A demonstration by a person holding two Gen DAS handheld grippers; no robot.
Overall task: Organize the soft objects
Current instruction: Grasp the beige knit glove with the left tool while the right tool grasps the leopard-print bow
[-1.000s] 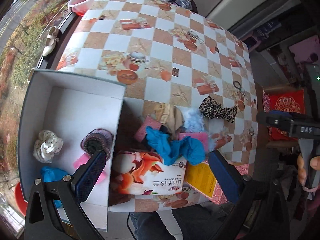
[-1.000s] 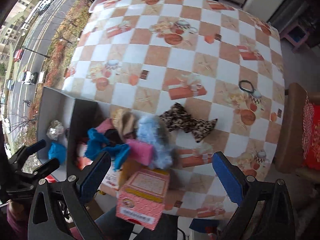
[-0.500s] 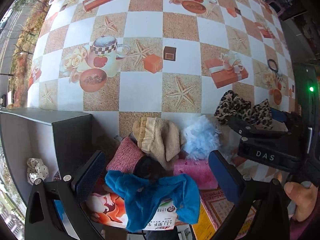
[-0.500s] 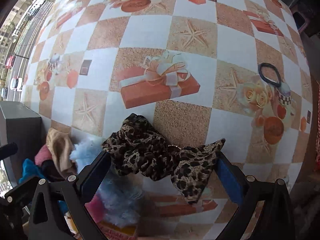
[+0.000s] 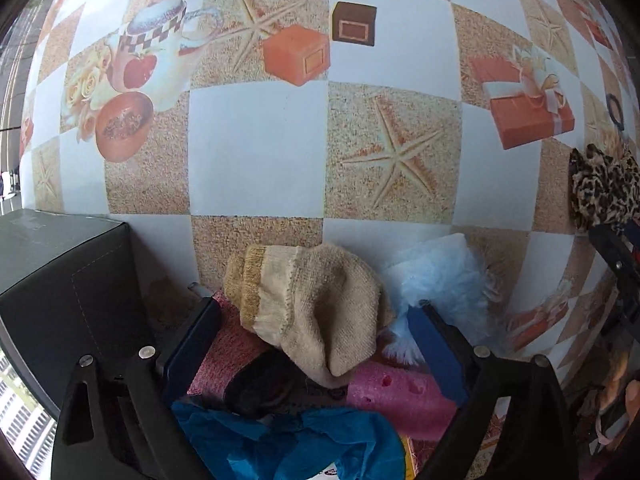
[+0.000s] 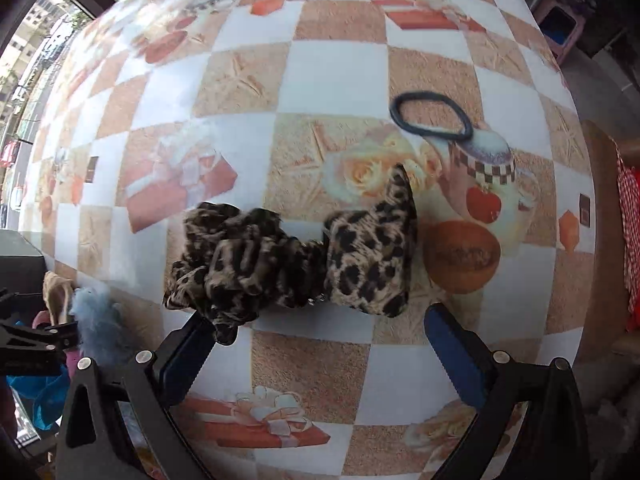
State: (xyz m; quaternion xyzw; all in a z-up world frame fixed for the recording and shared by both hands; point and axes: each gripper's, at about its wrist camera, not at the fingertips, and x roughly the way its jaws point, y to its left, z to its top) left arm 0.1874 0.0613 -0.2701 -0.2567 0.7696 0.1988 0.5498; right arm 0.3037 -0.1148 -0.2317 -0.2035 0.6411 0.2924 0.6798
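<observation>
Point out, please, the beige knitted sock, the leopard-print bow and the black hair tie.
beige knitted sock (image 5: 316,304): left wrist view, middle of its knitted body.
leopard-print bow (image 6: 288,264): right wrist view, its gathered centre.
black hair tie (image 6: 400,118): right wrist view, the loop's left edge.

A checkered tablecloth (image 5: 256,152) printed with starfish, gift boxes and cups covers the surface ahead of the tool. A dark grey box (image 5: 60,280) stands to its left — a red patterned cushion (image 6: 630,216) at far right.
</observation>
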